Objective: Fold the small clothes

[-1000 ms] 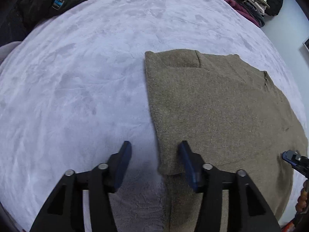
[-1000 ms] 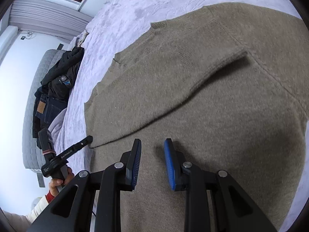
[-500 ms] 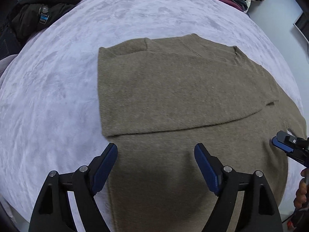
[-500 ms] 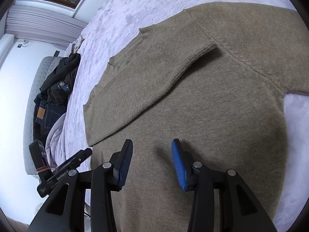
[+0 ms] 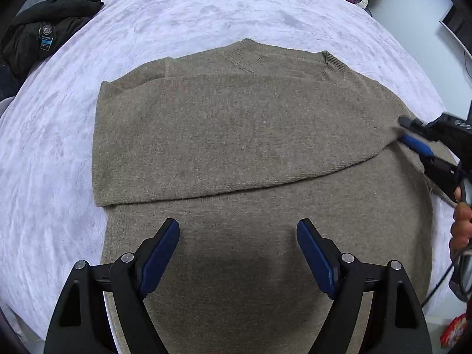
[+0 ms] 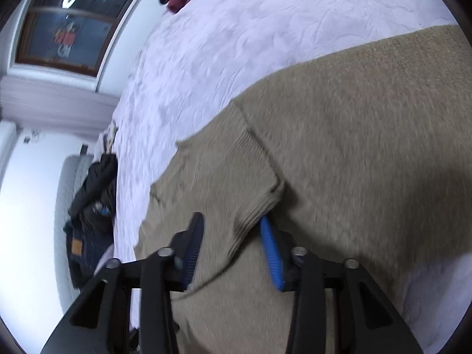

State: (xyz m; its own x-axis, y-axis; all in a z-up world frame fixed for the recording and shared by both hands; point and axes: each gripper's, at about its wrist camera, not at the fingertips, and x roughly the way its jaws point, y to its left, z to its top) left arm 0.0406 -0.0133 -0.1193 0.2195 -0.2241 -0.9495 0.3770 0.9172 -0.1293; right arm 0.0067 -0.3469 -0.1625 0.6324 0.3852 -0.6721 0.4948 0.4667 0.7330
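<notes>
The olive sweater [image 5: 250, 147] lies flat on the bed [image 5: 206, 8]; right gripper [image 6: 233, 233] is closing around the sleeve cuff [image 6: 253, 203], left gripper [image 5: 239, 253] hovers wide open, empty; next, seemingly, folding that sleeve further

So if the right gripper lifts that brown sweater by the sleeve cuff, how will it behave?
Probably floppy: the sweater is soft knit, lying flat and folded over itself on the bedspread. The sleeve cuff already bends between the closing jaws of the right gripper, so only the sleeve would likely rise first. Its fuzzy surface suggests little slipping.
</notes>
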